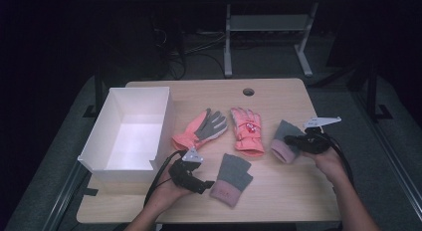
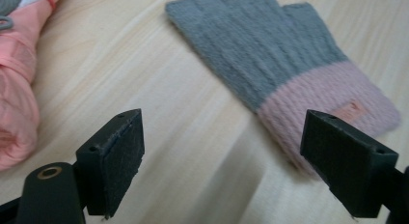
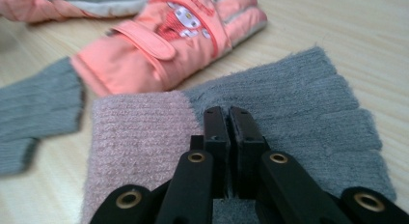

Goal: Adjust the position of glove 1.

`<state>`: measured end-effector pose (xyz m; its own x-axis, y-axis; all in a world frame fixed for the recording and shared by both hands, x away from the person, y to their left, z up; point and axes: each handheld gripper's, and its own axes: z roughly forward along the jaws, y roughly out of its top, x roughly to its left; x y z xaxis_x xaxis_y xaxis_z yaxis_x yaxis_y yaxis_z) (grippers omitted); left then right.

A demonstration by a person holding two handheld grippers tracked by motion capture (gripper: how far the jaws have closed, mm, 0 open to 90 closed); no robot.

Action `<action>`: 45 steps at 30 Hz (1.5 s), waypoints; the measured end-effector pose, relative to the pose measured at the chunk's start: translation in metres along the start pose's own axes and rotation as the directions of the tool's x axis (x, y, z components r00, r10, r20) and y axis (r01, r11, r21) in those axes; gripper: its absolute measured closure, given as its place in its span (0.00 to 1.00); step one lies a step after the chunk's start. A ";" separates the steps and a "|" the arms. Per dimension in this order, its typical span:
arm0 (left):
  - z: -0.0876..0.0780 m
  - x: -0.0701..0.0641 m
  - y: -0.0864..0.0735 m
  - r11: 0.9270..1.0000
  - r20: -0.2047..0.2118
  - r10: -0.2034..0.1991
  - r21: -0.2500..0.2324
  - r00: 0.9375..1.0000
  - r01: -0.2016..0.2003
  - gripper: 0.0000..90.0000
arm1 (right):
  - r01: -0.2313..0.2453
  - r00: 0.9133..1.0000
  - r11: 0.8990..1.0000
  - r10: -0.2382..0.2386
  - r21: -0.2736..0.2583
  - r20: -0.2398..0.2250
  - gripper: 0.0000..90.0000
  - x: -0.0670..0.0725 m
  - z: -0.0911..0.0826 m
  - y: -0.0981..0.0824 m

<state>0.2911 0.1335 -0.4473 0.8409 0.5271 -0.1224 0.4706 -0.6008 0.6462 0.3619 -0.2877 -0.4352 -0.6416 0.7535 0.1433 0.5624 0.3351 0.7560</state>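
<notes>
Nearest the camera, low in the high view, the left gripper [image 1: 208,183] lies at the bottom centre-left with its jaws spread wide and empty, one pad beside the pink cuff of a grey knit glove [image 1: 232,178] lying flat on the wooden table [image 1: 278,196]. At right of centre the right gripper [image 1: 290,139] has its jaws pressed together on a second grey knit glove [image 1: 285,141]. Two coral ski gloves [image 1: 247,130] lie mid-frame, and a white box [image 1: 130,129] stands at left.
</notes>
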 end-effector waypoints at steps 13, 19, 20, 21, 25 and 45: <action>-0.021 -0.016 -0.019 1.000 0.001 0.018 -0.013 1.000 -0.018 0.16 | 0.011 0.999 0.999 -0.013 -0.053 -0.030 0.96 0.036 -0.018 0.019; -0.021 -0.016 -0.019 1.000 0.005 0.017 -0.013 1.000 -0.017 0.16 | 0.026 0.997 0.999 -0.028 -0.034 -0.069 0.96 0.062 -0.013 0.024; -0.021 -0.016 -0.019 1.000 0.002 0.020 -0.015 1.000 -0.020 0.16 | 0.030 0.997 0.999 -0.032 -0.028 -0.076 0.96 0.066 -0.012 0.025; -0.021 -0.015 -0.019 1.000 0.002 0.021 -0.013 1.000 -0.021 0.16 | 0.029 0.996 0.999 -0.032 -0.029 -0.084 0.96 0.070 -0.011 0.026; -0.020 -0.015 -0.019 1.000 -0.001 0.029 -0.008 1.000 -0.029 0.16 | 0.028 0.994 0.999 -0.032 -0.033 -0.106 0.96 0.084 -0.009 0.030; -0.019 -0.009 -0.022 1.000 -0.009 -0.002 -0.016 1.000 0.002 0.17 | 0.090 0.974 0.995 -0.080 0.037 -0.211 0.96 0.160 0.028 0.026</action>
<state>0.2686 0.1531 -0.4462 0.8376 0.5336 -0.1169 0.4679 -0.5904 0.6577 0.2885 -0.1429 -0.4104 -0.7803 0.5876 0.2141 0.5215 0.4223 0.7414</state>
